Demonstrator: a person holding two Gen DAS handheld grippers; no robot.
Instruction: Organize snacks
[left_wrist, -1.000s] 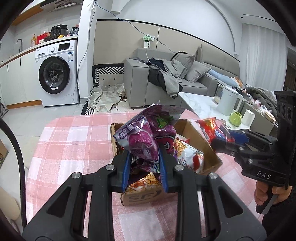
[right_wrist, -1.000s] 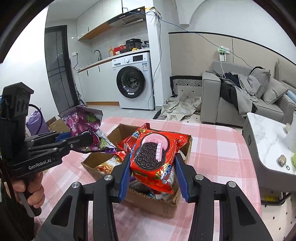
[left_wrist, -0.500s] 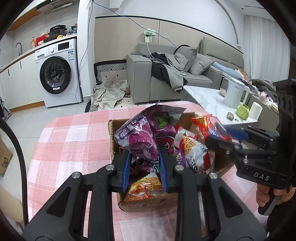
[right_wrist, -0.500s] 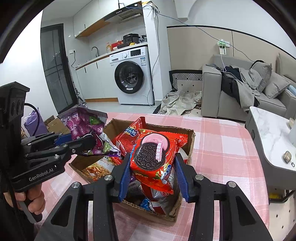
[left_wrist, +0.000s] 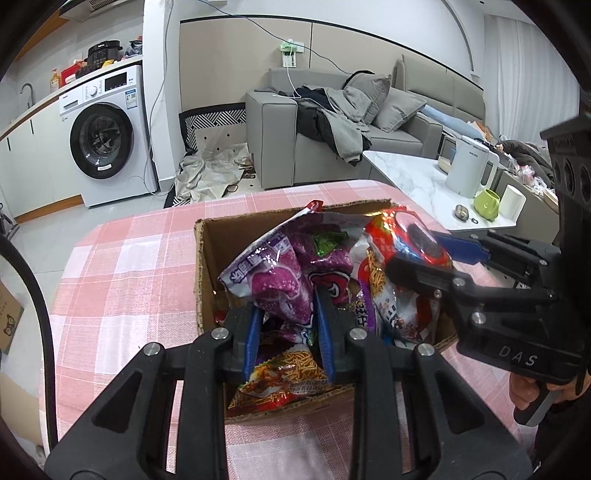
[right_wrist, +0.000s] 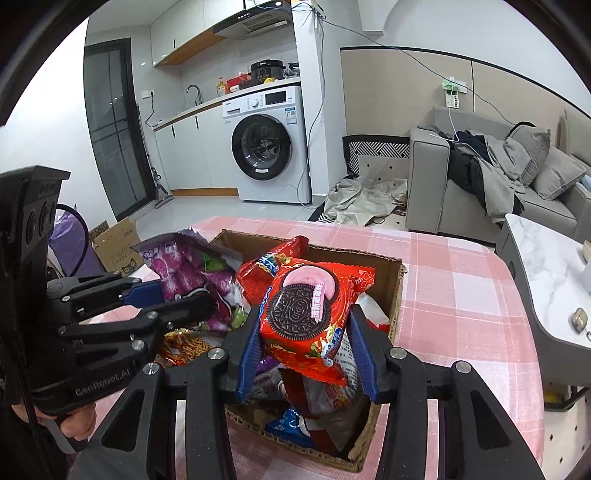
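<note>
A cardboard box (left_wrist: 201, 273) full of snack bags sits on a pink checked table (left_wrist: 122, 280); it also shows in the right wrist view (right_wrist: 397, 291). My left gripper (left_wrist: 288, 321) is shut on a purple snack bag (left_wrist: 273, 280), held over the box's left side. My right gripper (right_wrist: 306, 339) is shut on a red Oreo pack (right_wrist: 306, 306), held over the box's right side. Each gripper shows in the other's view: the right gripper (left_wrist: 436, 258) and the left gripper (right_wrist: 181, 295). A noodle snack bag (left_wrist: 288, 376) lies in the box.
A marble side table (left_wrist: 413, 177) with a white kettle (left_wrist: 467, 166) and green cup (left_wrist: 487, 203) stands right of the table. A grey sofa (left_wrist: 332, 122) and washing machine (left_wrist: 107, 140) stand behind. A small cardboard box (right_wrist: 118, 247) sits on the floor.
Both grippers have lowered toward the box with their bags still held. The box now sits closer under the fingers.
</note>
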